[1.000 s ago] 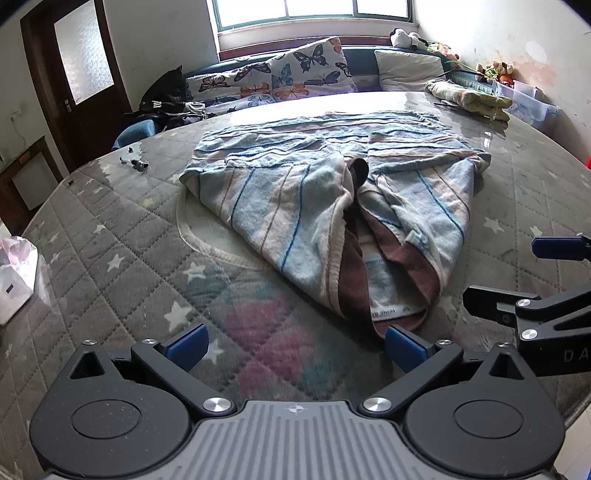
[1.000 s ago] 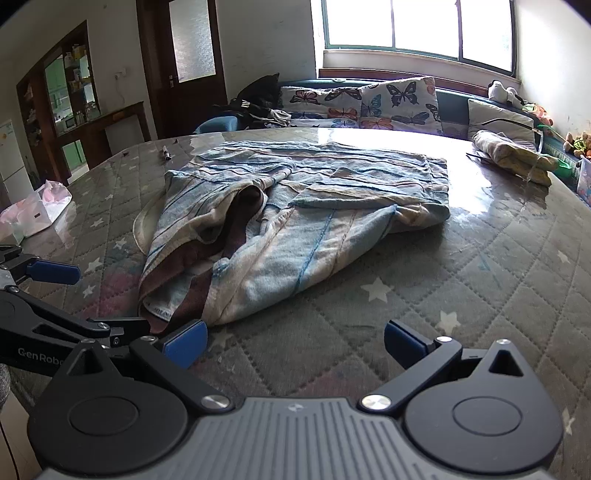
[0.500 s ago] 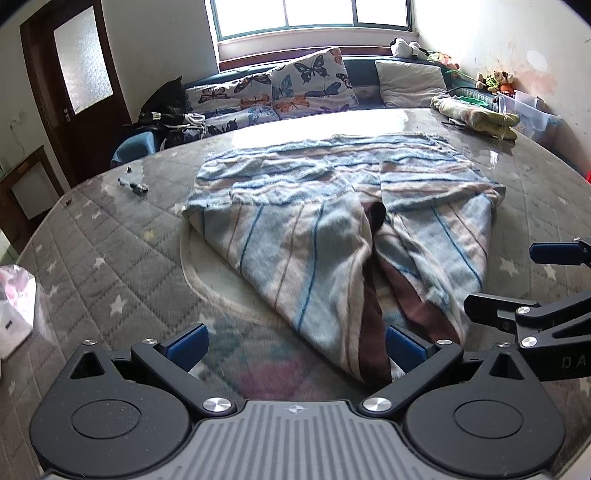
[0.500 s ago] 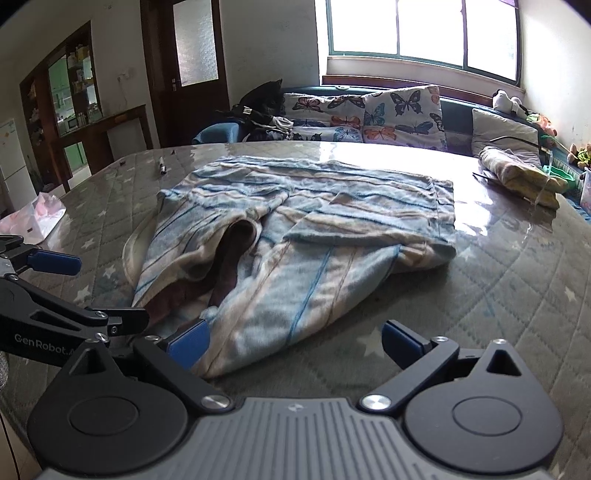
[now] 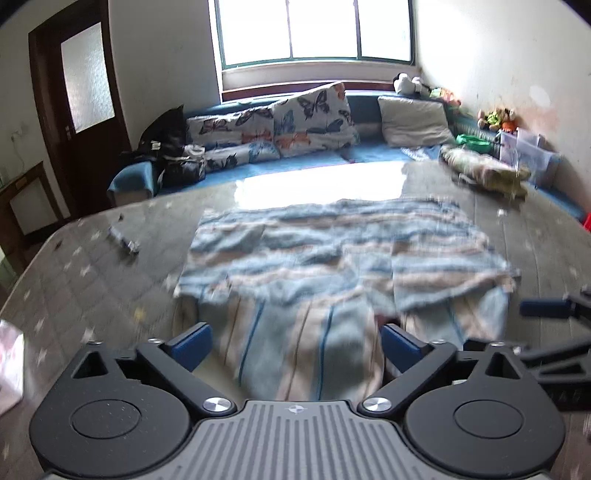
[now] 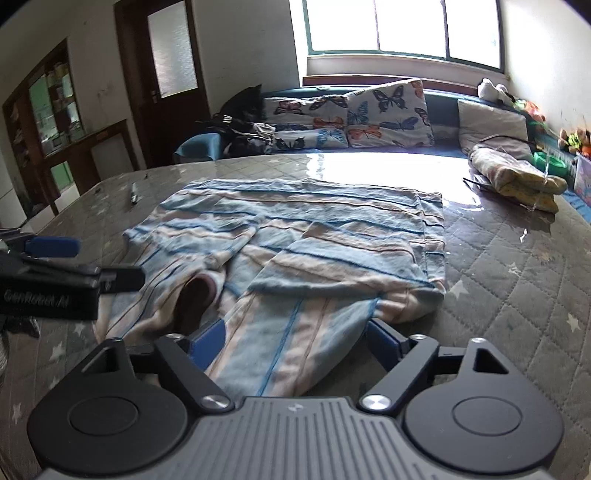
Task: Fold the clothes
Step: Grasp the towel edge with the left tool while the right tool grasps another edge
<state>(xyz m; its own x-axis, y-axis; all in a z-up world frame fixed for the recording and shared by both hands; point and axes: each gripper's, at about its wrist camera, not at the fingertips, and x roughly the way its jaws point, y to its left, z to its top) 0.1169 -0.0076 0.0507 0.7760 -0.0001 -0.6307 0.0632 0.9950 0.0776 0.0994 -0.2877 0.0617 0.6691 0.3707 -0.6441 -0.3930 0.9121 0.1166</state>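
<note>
Both tongs (image 5: 295,341) (image 6: 293,338) apart, closing, astride striped garment (image 6: 295,251) ends (dark lining (image 6: 195,295) only in right view).

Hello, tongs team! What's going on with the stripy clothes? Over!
Both tongs, left and right, just been closing, a stripy flap between each. Clothes part-folded on the table. Nothing in the way.

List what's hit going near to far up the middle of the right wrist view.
Right tool → striped garment → bare glossy table → butterfly cushions → window.
</note>
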